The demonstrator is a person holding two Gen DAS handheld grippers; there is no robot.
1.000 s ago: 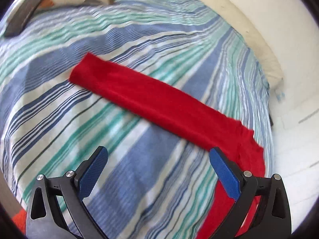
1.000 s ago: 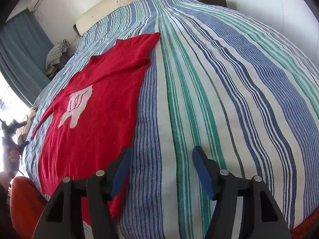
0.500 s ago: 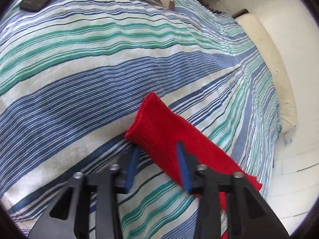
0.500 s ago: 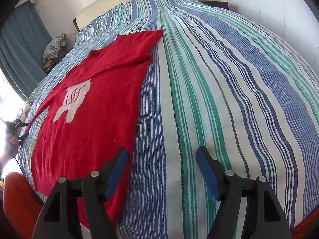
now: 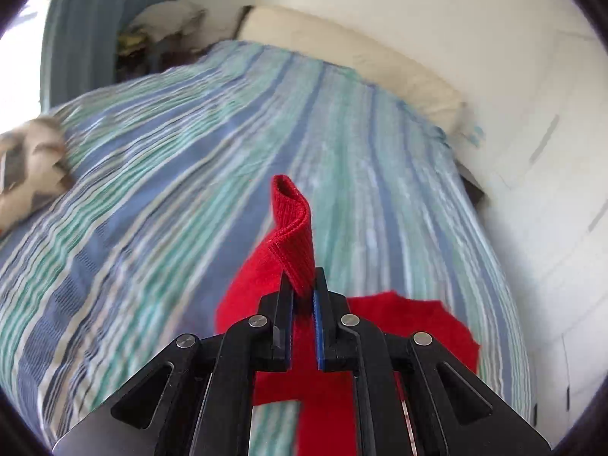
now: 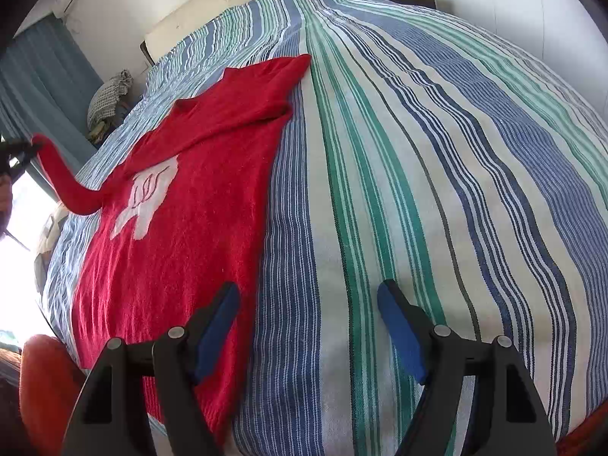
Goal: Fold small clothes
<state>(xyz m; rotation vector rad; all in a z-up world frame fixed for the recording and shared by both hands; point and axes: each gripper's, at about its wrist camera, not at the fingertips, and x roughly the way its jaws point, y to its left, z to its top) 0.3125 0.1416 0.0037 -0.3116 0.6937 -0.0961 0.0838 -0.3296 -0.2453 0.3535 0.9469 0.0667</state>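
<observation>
Sleeve cuff newly lifted in left tongs.

Striped blue/green/white bedspread over bed. Cream headboard cushion against white wall. Blue curtain by window. Patterned pillow at edge. Checked cloth bundle bedside.

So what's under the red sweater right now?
The red sweater lies flat on the striped bedspread; whatever is beneath its body is covered. One sleeve is lifted clear, pinched by the left gripper.
</observation>
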